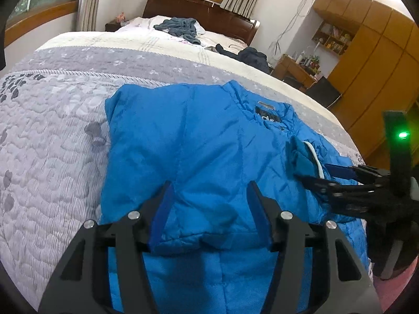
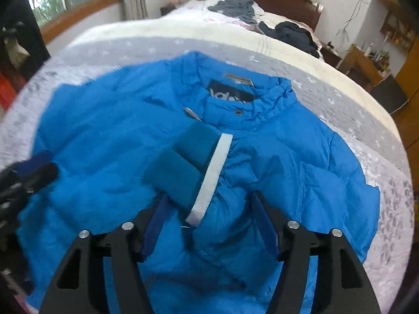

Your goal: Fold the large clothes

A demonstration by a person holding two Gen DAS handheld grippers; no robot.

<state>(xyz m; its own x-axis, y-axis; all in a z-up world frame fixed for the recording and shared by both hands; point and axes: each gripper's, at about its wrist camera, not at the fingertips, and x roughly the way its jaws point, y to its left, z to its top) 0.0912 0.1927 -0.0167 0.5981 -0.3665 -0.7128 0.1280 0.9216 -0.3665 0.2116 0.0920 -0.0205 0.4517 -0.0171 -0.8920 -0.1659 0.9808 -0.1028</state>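
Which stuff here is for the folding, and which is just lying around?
For the folding: blue jacket, its cuff, left claw, right claw.

Lying around: grey clothes, dark clothes, desk clutter.

Bright blue jacket, teal cuff, grey floral quilt

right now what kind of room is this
A bedroom in a home, most likely: the blue jacket lies on a quilted bed with a dark wooden headboard, beside wooden wardrobes.
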